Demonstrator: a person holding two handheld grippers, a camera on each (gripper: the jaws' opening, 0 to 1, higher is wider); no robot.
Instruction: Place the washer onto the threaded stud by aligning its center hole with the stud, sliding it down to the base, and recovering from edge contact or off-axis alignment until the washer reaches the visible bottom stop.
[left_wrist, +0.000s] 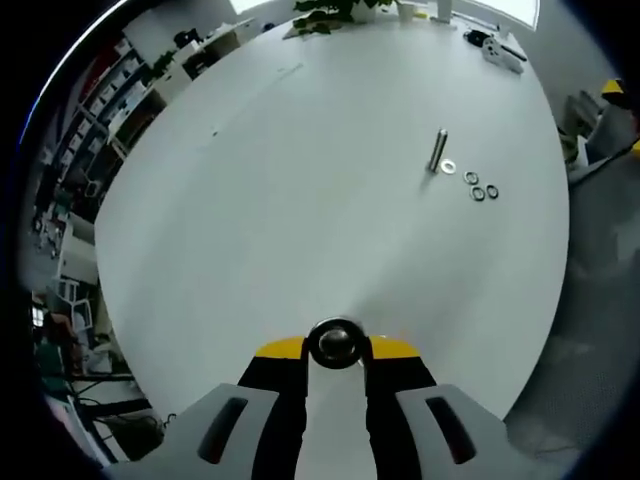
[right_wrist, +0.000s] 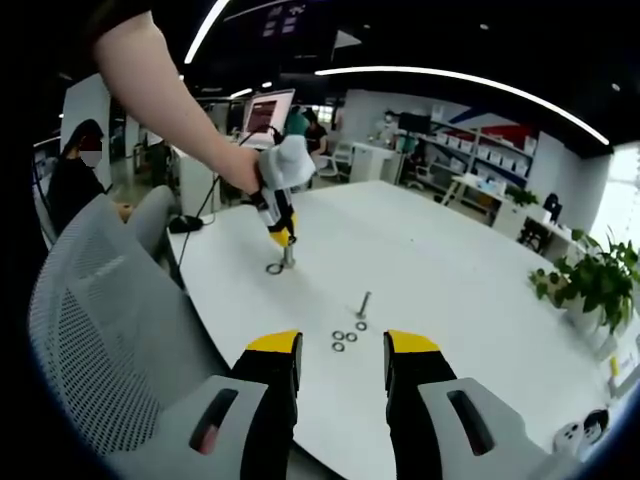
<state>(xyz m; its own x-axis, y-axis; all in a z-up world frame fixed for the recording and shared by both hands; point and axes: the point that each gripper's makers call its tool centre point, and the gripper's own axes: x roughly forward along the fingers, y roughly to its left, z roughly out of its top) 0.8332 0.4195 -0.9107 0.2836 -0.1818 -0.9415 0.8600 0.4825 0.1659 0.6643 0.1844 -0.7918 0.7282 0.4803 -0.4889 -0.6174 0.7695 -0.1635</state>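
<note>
Right gripper view: white table (right_wrist: 440, 270), open-plan office, grey chair (right_wrist: 90, 330).

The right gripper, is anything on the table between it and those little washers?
No. In the right gripper view the right gripper is open, and only bare table lies between it and the washers beside the stud.

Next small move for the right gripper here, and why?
Probably lower the right gripper onto one of the loose washers lying just ahead of it. Its jaws stand open and empty, while the left gripper seems to hold a stud upright on the table, ready to take a washer.
</note>
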